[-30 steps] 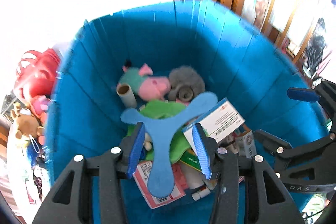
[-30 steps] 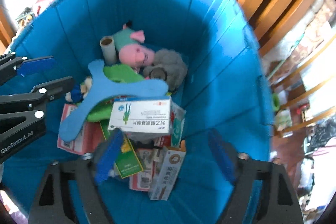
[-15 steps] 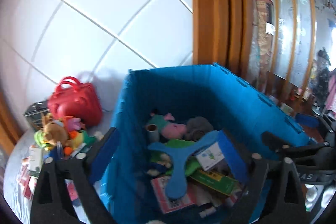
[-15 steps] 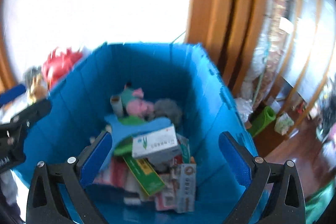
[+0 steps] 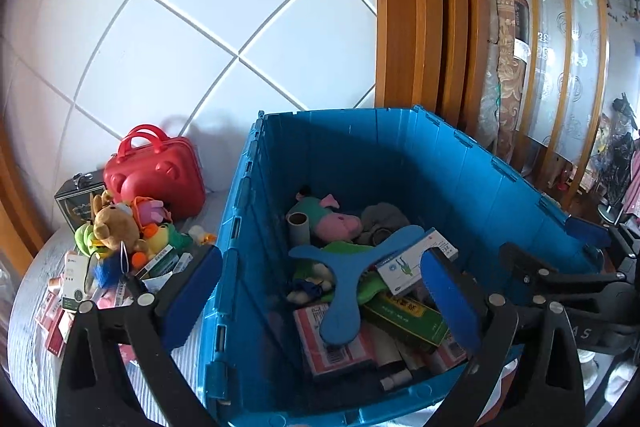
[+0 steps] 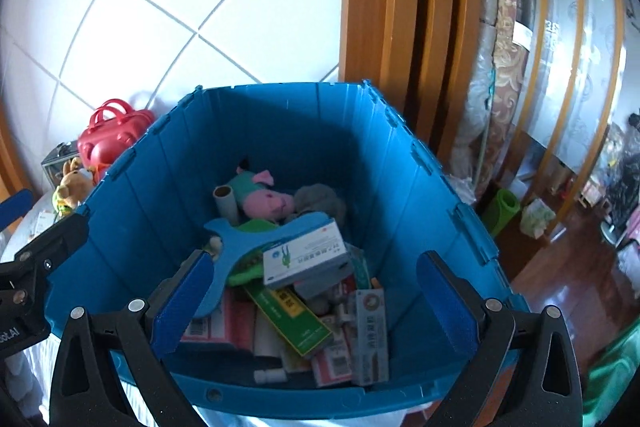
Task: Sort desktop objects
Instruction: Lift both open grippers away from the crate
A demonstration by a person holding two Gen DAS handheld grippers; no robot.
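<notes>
While both tools hang above the near rim of the blue crate (image 5: 404, 147), the left gripper (image 5: 320, 301) has just spread its jaws wide with nothing between the pads, and the right gripper (image 6: 316, 301) likewise stands fully apart and empty. Inside the crate, the blue three-armed foam toy (image 5: 344, 267) lies on top of the heap, partly over a green plush (image 5: 348, 249), and a white medicine box (image 6: 306, 259) leans against it (tilted, one end raised). Toward the crate's far wall sit a pink pig plush (image 5: 332, 221), a cardboard tube (image 5: 299, 229) and a grey plush (image 5: 380, 221); more flat boxes cover the crate's floor. Outside the crate's left wall, a red toy case (image 5: 156, 177) stands against the tiled wall, with a brown teddy (image 5: 114, 223) and other unsorted items just before it.
</notes>
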